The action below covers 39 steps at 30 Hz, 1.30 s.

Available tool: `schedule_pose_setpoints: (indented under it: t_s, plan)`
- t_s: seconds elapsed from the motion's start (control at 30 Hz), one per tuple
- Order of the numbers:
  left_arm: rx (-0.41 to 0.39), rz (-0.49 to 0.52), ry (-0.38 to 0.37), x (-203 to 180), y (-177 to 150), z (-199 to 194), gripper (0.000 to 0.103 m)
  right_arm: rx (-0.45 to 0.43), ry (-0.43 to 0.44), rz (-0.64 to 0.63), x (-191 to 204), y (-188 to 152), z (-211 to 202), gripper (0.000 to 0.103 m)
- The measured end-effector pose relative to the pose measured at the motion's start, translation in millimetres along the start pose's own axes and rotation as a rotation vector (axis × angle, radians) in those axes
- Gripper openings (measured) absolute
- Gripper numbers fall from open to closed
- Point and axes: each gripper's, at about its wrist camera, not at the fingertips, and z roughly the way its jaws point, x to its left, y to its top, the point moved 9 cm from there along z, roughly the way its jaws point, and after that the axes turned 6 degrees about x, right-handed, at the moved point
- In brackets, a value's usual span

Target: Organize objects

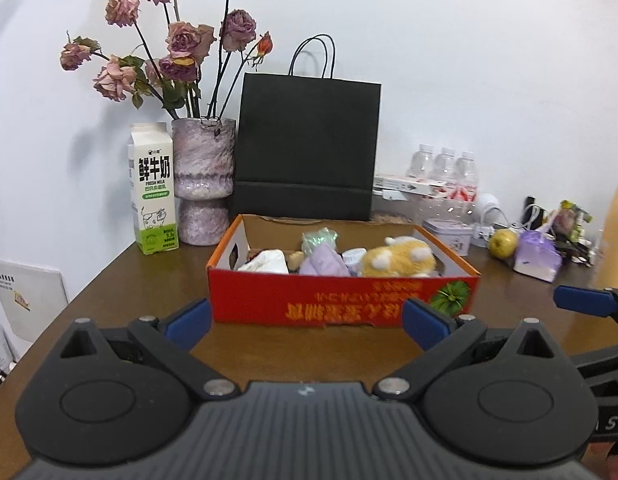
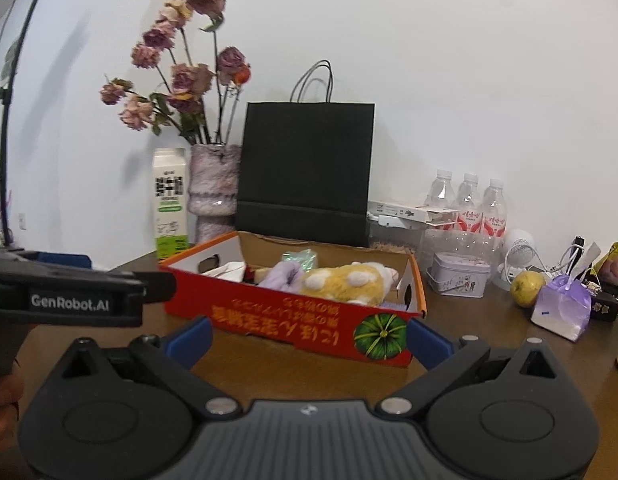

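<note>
A red cardboard box (image 1: 341,302) (image 2: 293,320) sits on the brown table (image 1: 121,280), holding a yellow plush toy (image 1: 401,258) (image 2: 345,280), a purple soft item (image 1: 323,262) (image 2: 283,274), a white crumpled item (image 1: 265,262) and a green wrapper (image 1: 319,238). My left gripper (image 1: 307,322) stands open just in front of the box, nothing between its blue pads. My right gripper (image 2: 309,338) is open too, close to the box's near corner, empty. The left gripper's body (image 2: 81,296) shows at the left of the right wrist view.
Behind the box stand a milk carton (image 1: 153,192), a vase of dried roses (image 1: 203,180) and a black paper bag (image 1: 307,148). To the right are water bottles (image 2: 469,204), a small tin (image 2: 459,274), a yellow-green fruit (image 2: 527,288) and a purple pouch (image 2: 563,306).
</note>
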Motion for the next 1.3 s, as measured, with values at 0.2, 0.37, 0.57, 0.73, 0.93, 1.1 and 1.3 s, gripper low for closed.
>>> schedule_pose_setpoints:
  t_s: [0.2,0.37,0.57,0.73,0.93,1.1,1.3]
  plan:
    - [0.023,0.008,0.035,3,-17,-52,0.103,0.037,0.029,0.022,11,-12,-44,0.103]
    - [0.077,-0.006,0.059,9,-35,-85,0.103,0.065,0.05,0.049,16,-25,-84,0.103]
    - [0.112,0.003,0.069,10,-57,-126,0.103,0.09,0.036,0.051,19,-38,-123,0.103]
    - [0.118,0.008,0.085,13,-68,-150,0.103,0.102,0.047,0.058,25,-49,-143,0.103]
    - [0.111,0.011,0.096,17,-72,-163,0.103,0.112,0.044,0.06,30,-55,-153,0.103]
    - [0.105,0.02,0.093,14,-71,-166,0.103,0.111,0.047,0.059,30,-56,-154,0.103]
    - [0.111,0.028,0.093,11,-73,-165,0.103,0.109,0.046,0.058,31,-58,-157,0.103]
